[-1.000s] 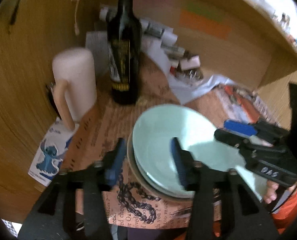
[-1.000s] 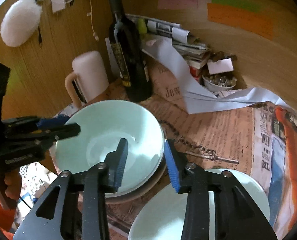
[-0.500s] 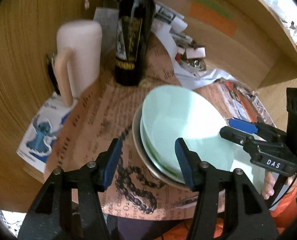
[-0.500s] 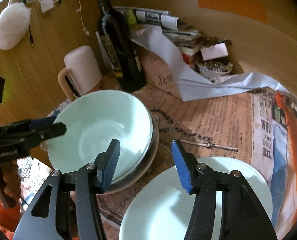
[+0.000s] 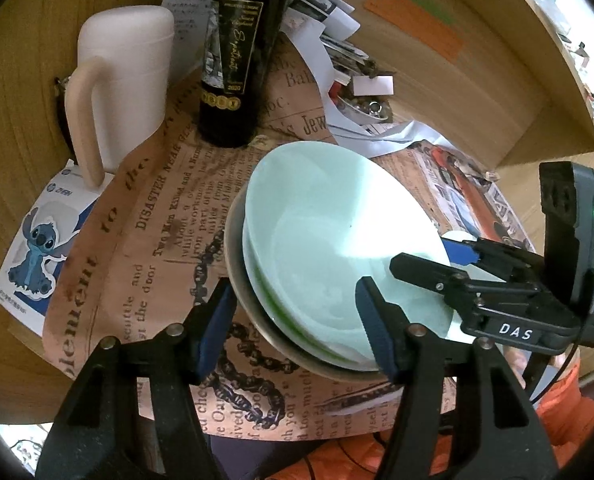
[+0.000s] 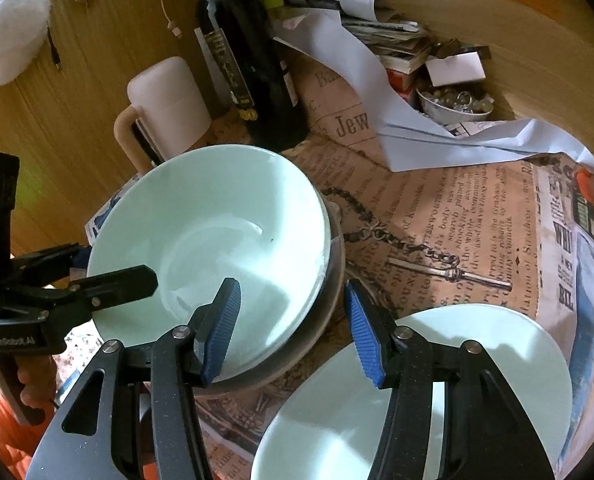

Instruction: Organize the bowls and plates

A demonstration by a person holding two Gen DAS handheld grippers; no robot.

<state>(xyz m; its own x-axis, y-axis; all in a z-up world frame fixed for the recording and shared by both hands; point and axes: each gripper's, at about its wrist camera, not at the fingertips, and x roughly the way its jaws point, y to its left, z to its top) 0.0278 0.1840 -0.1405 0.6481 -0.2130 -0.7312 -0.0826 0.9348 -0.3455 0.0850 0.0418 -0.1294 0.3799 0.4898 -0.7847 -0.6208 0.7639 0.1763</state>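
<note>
Left gripper (image 5: pixel 297 324) jaws spread wide; right gripper (image 6: pixel 293 328) likewise spread, both grasping nothing.

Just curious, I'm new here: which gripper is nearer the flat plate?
Right. The right gripper hangs by the flat plate's edge; the left gripper is across the stacked bowls, farther away.

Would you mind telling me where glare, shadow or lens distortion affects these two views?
Left wrist view: strong glare washes out the right side of the top bowl, and the fisheye bends the wooden wall. Right wrist view: the bowl is evenly lit with a soft sheen, a shadow falls across the plate, and the corners are vignetted black.
</note>
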